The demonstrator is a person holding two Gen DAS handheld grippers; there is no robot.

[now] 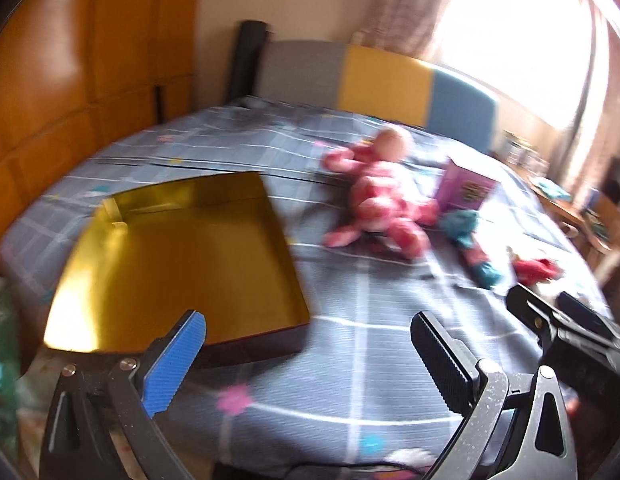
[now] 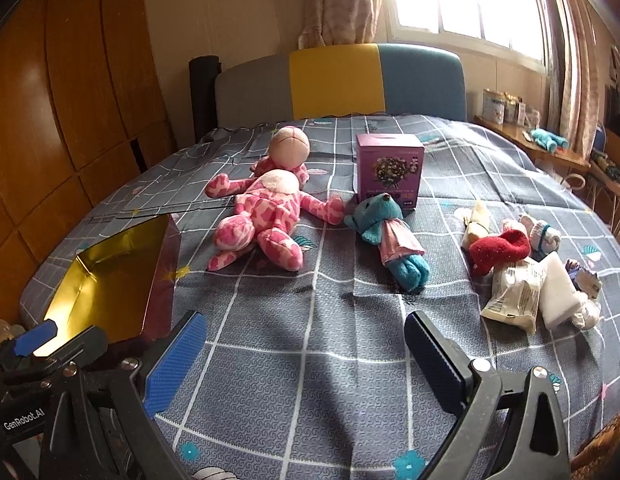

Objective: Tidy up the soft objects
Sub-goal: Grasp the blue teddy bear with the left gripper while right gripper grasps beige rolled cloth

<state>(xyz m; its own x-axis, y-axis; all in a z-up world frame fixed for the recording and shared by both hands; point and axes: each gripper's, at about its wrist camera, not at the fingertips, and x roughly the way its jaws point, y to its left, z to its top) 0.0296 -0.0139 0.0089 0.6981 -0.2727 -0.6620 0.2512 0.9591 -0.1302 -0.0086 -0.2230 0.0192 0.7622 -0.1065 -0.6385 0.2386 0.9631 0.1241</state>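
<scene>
While both grippers hover over the bed's near edge, the left gripper [image 1: 308, 354] and right gripper [image 2: 306, 354] have jaws spread wide, holding nothing. Mid-bed lie a pink plush monkey [image 2: 266, 216] and teal teddy bear [image 2: 385, 236], with the gold-lined box [image 1: 178, 264] at the left edge

I see a pink plush doll [image 2: 266, 216] on its back on the bed, a teal teddy [image 2: 389, 236] beside it, a gold-lined box [image 2: 110, 280] lying open.
</scene>
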